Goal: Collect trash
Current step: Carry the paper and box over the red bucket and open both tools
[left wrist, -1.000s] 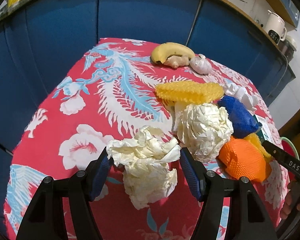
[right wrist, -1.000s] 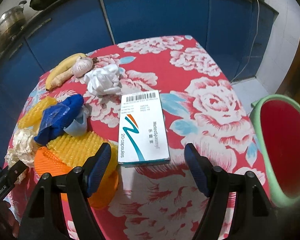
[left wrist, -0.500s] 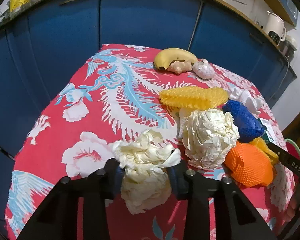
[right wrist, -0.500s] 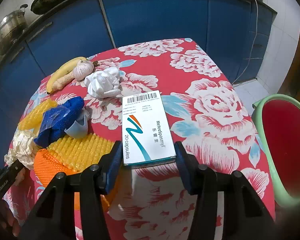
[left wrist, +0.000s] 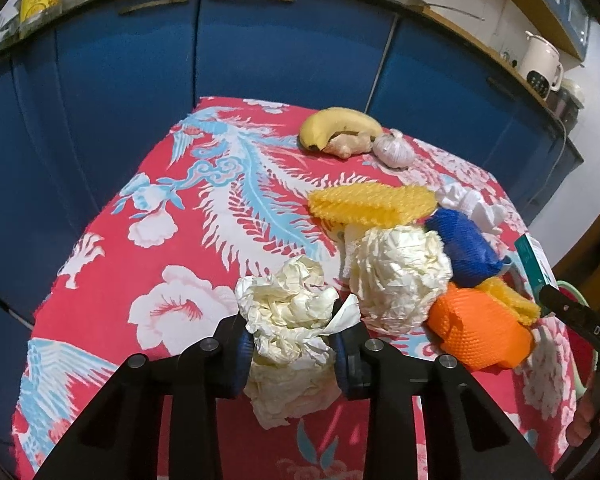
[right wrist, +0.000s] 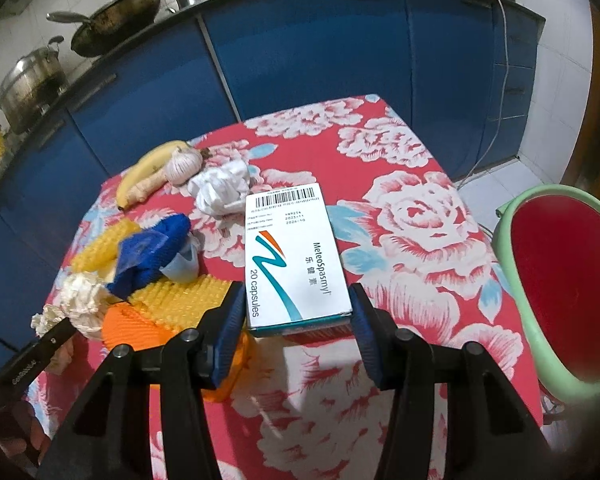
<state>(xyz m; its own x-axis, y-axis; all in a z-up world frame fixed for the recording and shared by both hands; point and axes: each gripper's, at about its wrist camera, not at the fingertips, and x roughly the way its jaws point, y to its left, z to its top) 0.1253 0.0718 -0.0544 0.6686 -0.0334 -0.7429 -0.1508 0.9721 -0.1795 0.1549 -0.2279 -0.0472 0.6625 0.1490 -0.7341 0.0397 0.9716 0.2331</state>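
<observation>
A crumpled cream paper wad (left wrist: 288, 320) lies on the red flowered tablecloth (left wrist: 140, 240), near its front edge. My left gripper (left wrist: 294, 354) is closing, and its blue pads squeeze the wad from both sides. In the right wrist view, a white medicine box (right wrist: 292, 252) sits between the pads of my right gripper (right wrist: 298, 320), which is shut on its near end. The box is tilted slightly off the cloth. A green bin with a red liner (right wrist: 560, 280) stands beside the table on the right.
More litter sits mid-table: a second paper ball (left wrist: 396, 276), orange foam net (left wrist: 476, 332), yellow foam net (left wrist: 372, 204), blue net (left wrist: 460, 248) and white tissue (right wrist: 220, 188). A banana (left wrist: 340, 124), ginger (left wrist: 348, 146) and garlic (left wrist: 394, 150) lie at the far edge. Blue cabinets stand behind.
My left jaws have closed from wide apart onto the paper wad. My right jaws have closed on the medicine box and raised it a little.
</observation>
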